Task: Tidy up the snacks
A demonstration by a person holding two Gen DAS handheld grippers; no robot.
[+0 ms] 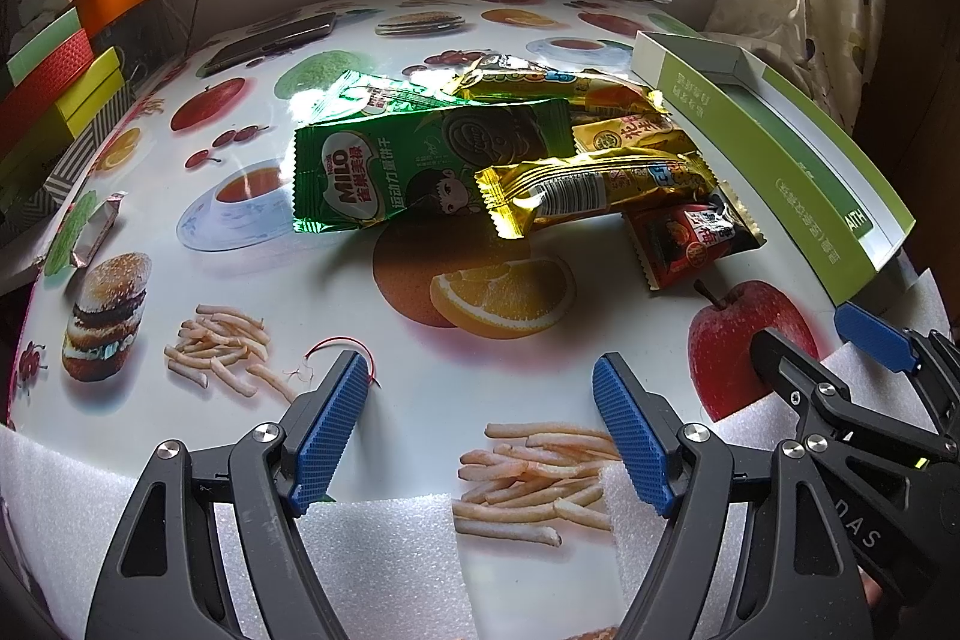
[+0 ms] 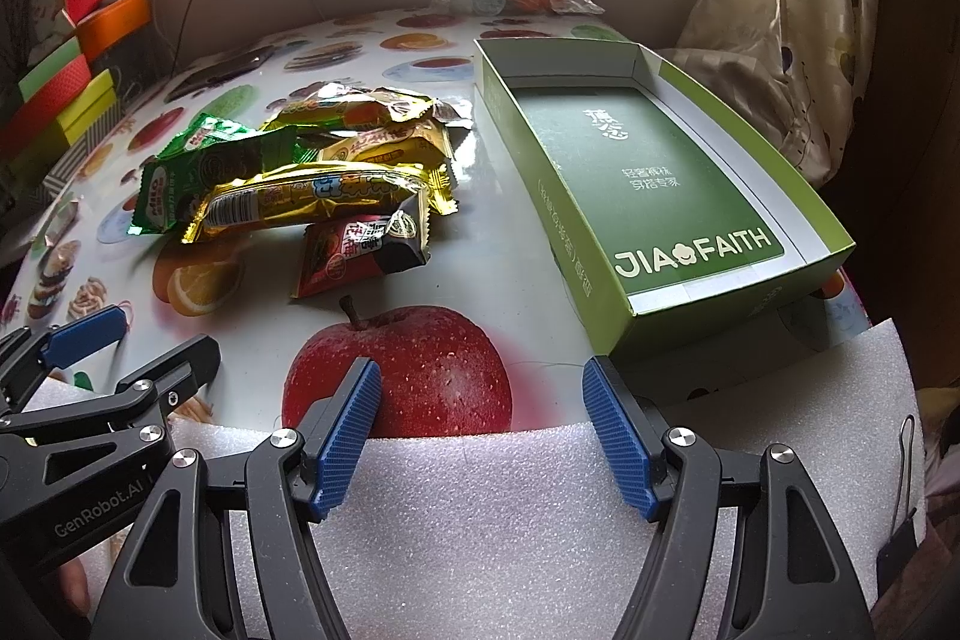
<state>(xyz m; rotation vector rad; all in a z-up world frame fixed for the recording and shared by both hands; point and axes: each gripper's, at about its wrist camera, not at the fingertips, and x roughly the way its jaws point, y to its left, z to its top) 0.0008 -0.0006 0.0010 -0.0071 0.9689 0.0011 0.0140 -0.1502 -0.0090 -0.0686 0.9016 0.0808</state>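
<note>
Both grippers, left (image 1: 480, 388) and right (image 2: 482, 394), hovered with jaws wide, empty. Snack packets (image 2: 312, 196) lay piled beside the green box (image 2: 600, 292).

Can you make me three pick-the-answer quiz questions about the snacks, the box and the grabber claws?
1. Where is the green box compared with the snack pile?
A. to its right
B. under it
C. on top of it

2. What colour is the Milo packet?
A. blue
B. green
C. pink

3. What is the right gripper doing?
A. squeezing a packet
B. open, holding nothing
C. holding the box

Answers:
1. A: the right wrist view shows the box right of the pile.
2. B: its wrapper is green.
3. B: its jaws stand wide apart with only the table between them.
</note>
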